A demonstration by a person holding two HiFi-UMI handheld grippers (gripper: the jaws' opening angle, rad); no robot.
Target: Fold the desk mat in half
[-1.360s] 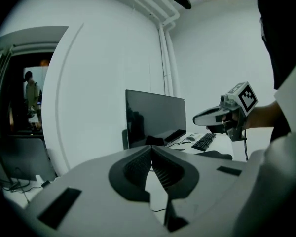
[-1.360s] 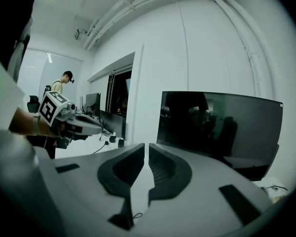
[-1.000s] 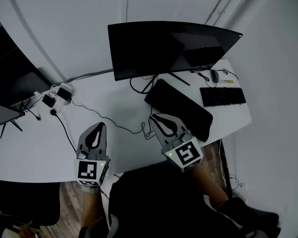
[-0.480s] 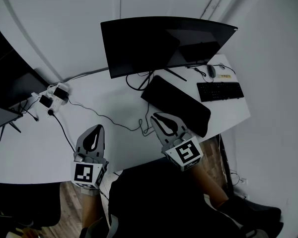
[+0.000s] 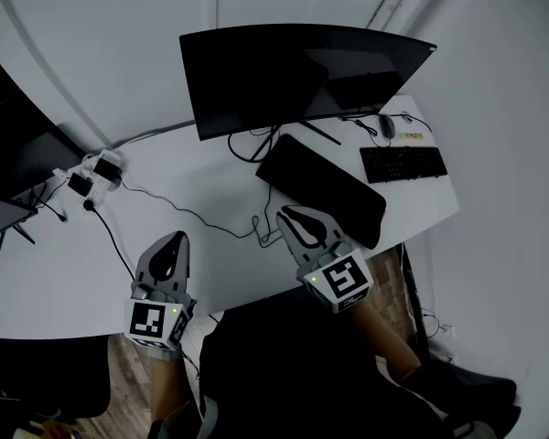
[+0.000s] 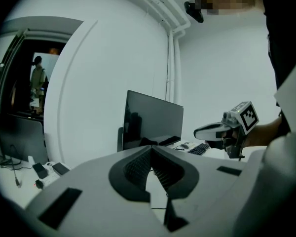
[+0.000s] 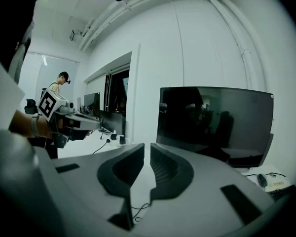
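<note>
The black desk mat lies as a long narrow slab, slanting across the white desk in front of the monitor. In the head view my right gripper hovers over the desk just left of the mat's near end; its jaws are shut with nothing between them. My left gripper hangs over the desk's front left part, well away from the mat, also shut and empty. The left gripper view shows my left gripper with its jaws together, and the right gripper view shows my right gripper the same.
A wide dark monitor stands behind the mat. A keyboard and a mouse lie at the far right. Power adapters sit at the left, and a thin cable runs from them across the desk. A person stands in the background.
The whole scene has slid slightly up and left in the head view. My left gripper has drifted a little toward the desk's front edge. Both grippers stay shut.
</note>
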